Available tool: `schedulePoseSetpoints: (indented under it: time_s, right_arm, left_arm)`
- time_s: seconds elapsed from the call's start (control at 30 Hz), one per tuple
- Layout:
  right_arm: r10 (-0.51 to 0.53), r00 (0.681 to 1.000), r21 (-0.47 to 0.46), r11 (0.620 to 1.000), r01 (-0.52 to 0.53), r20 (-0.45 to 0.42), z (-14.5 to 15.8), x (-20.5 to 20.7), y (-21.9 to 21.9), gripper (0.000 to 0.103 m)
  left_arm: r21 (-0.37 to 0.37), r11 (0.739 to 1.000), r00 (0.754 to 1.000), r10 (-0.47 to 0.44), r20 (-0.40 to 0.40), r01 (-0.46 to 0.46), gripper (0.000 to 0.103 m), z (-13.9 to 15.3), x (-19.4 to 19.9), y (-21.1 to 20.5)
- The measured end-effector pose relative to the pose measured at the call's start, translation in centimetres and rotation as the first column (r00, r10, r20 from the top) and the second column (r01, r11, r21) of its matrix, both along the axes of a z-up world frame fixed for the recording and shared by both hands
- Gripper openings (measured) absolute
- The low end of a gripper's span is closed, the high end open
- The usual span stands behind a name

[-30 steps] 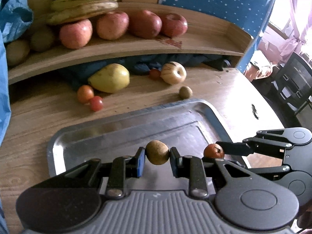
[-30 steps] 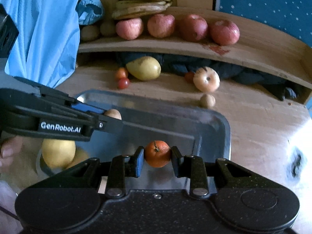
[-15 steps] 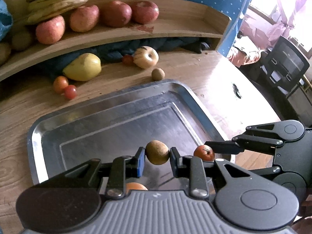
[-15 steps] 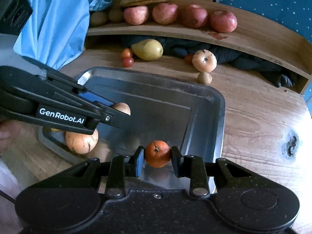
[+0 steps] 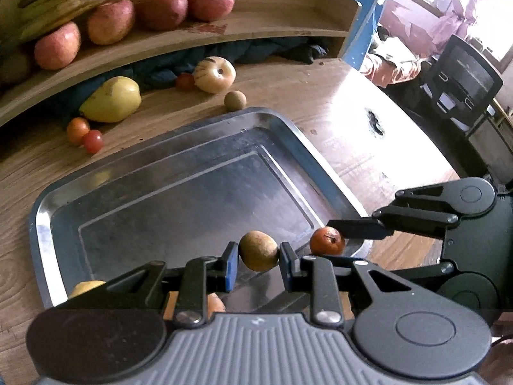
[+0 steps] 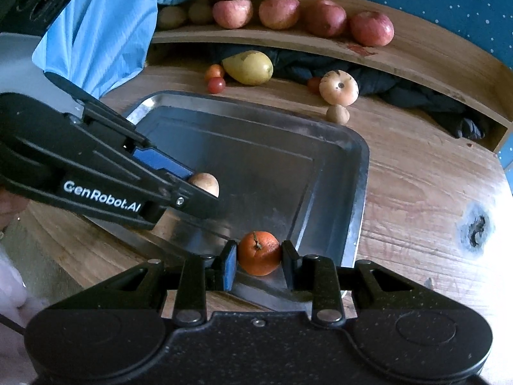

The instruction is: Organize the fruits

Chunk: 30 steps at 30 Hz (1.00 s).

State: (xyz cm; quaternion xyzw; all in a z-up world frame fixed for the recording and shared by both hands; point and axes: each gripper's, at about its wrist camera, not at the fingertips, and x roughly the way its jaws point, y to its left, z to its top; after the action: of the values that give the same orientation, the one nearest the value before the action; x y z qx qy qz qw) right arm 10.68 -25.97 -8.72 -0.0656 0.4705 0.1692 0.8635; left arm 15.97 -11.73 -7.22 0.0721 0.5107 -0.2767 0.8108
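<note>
My left gripper is shut on a small brown fruit and holds it over the near edge of a metal tray. My right gripper is shut on a small orange over the tray's near right corner. The orange also shows in the left wrist view, and the brown fruit in the right wrist view. Two fruits, a yellow one and an orange one, lie under my left gripper, mostly hidden.
Beyond the tray on the wooden table lie a yellow pear, a pale apple, a small brown fruit and small red and orange fruits. A shelf holds red apples and bananas. Blue cloth hangs at left.
Both grippers have drawn back toward the tray's near edge, each still holding its fruit. More of the tray and table shows ahead.
</note>
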Motion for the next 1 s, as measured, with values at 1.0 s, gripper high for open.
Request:
schedulePoseSetpoints:
  time_s: [1.0]
  right_arm:
    - [0.077, 0.997, 0.018, 0.997, -0.077, -0.02, -1.0, 0.8, 1.0, 0.031]
  left_arm:
    - [0.069, 0.998, 0.999, -0.001, -0.037, 0.004, 0.03, -0.7, -0.2, 0.5]
